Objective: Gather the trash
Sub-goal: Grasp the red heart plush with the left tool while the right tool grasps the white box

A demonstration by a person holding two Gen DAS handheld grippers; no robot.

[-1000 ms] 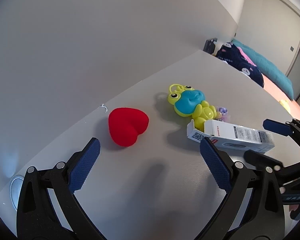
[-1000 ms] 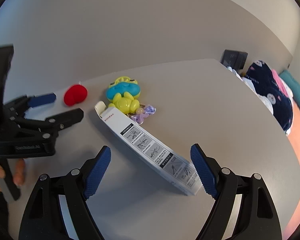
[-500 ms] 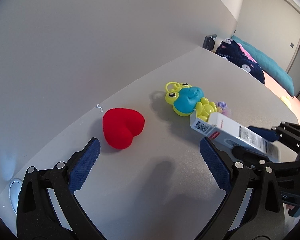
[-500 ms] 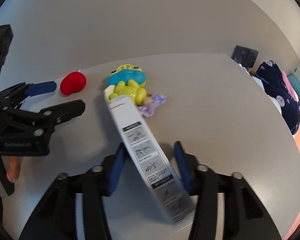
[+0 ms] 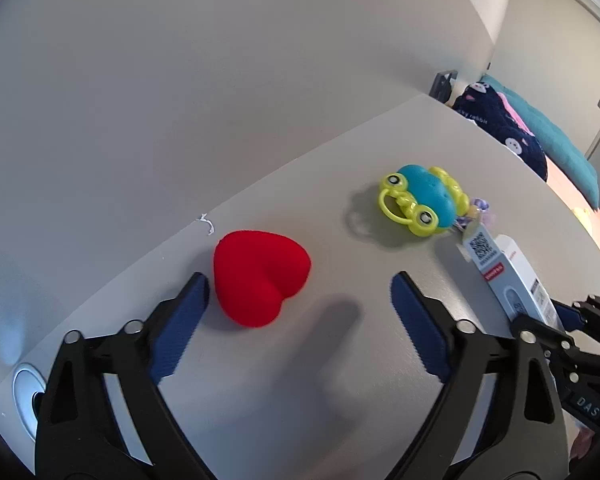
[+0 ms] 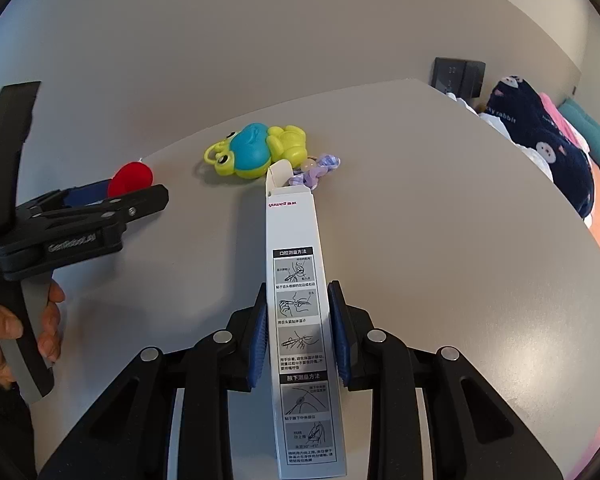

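Right claw (image 6: 300, 336) closing on long white printed box (image 6: 296, 280), flap open.

A plain grey table (image 5: 260, 400) is seen against a grey wall. A solid red heart (image 5: 260, 280) is shown at the left, and farther right a yellow-green frog toy (image 6: 256, 154) with a blue back. A pale lilac item (image 6: 320, 168) is glimpsed beside it. The white box (image 6: 300, 320) is printed with black-and-white line diagrams and red lettering. Black gripper frames are fitted with blue ribbed pads (image 6: 260, 336).
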